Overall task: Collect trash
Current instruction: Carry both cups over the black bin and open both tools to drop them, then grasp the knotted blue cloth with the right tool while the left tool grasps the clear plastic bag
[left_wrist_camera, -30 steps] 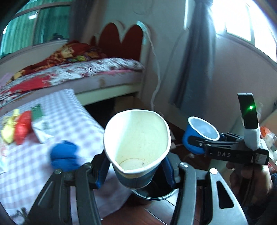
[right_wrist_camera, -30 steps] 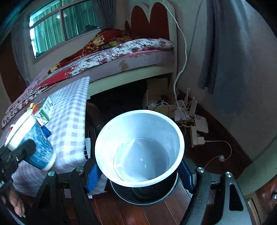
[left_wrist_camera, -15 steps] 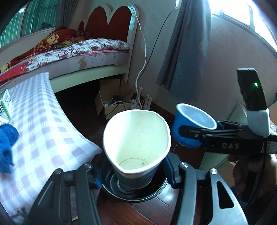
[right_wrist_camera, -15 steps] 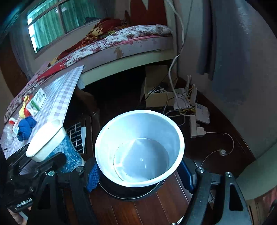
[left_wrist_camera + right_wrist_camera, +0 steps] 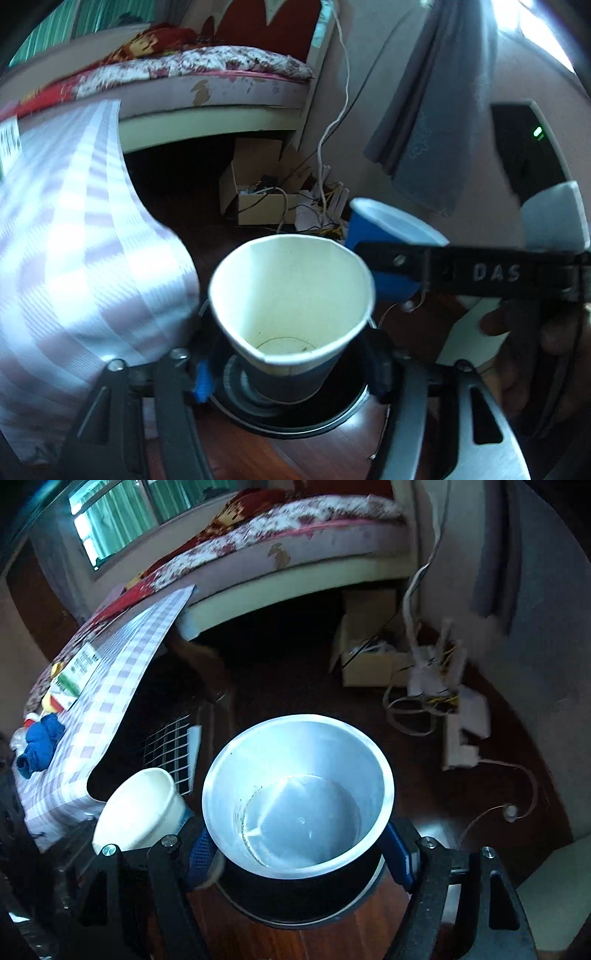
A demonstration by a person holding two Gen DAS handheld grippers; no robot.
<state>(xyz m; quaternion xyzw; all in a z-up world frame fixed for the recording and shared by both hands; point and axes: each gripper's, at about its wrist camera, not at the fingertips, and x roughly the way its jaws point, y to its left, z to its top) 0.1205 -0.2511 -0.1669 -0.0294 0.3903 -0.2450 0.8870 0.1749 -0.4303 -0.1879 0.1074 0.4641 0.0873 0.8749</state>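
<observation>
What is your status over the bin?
Left tool just opened, white paper cup between its pads. Right tool shut on blue cup. Black bin below, unobstructed.

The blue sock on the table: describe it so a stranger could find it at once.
Start at the bed under the window, then follow the checked tablecloth that runs from it towards the camera. Near the cloth's left end lies the blue sock, crumpled. It is the only solid blue, soft thing there; the packets beside it are printed green, yellow and red.
</observation>
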